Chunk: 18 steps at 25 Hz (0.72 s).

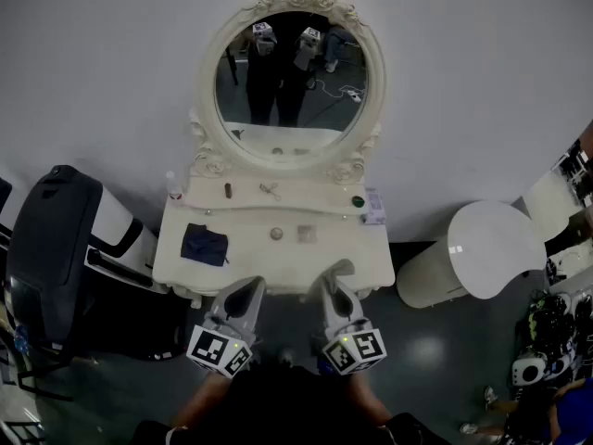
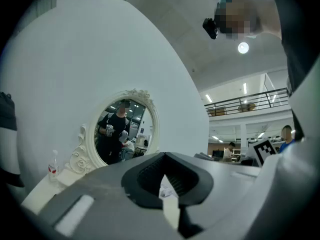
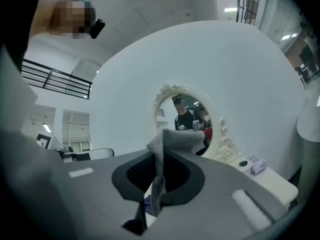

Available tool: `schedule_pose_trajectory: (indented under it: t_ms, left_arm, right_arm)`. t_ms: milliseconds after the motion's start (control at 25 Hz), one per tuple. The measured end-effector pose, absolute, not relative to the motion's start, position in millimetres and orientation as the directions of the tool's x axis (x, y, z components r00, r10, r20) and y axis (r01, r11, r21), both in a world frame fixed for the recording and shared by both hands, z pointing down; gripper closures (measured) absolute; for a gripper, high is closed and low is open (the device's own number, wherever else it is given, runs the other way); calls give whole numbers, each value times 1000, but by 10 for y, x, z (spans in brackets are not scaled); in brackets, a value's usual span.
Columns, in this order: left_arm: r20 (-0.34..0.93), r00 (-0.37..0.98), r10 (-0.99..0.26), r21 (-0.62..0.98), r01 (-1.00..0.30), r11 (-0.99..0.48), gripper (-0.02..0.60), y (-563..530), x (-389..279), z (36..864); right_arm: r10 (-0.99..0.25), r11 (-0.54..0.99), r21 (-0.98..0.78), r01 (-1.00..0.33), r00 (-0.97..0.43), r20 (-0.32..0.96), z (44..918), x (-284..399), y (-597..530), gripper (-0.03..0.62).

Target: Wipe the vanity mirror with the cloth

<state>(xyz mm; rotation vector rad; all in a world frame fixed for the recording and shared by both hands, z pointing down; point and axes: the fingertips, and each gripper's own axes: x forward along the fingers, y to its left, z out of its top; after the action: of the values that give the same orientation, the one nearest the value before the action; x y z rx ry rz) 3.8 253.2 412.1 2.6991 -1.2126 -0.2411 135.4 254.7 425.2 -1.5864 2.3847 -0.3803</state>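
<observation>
Glossy glass mirror (image 1: 290, 82); rough-knit cloth (image 3: 176, 139) (matt).

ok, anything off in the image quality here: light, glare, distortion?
Head view: dim, darkest along the bottom edge, soft glare on the floor and on the white stool; the vanity mirror shows no glare. Left gripper view: heavy fisheye, the wall bulges, black corners, one blown-out ceiling light. Right gripper view: same fisheye and dark corners; the grey cloth between the jaws reads sharp.
</observation>
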Motion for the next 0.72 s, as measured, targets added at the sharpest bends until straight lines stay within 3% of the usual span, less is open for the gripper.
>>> schedule_pose_trajectory:
  t_ms: [720]
  left_arm:
    - [-65, 649, -758, 222, -731, -645, 580, 2495, 316, 4173]
  right_arm:
    - [-920, 386, -364, -848, -381, -89, 4247, 1598, 2529, 577]
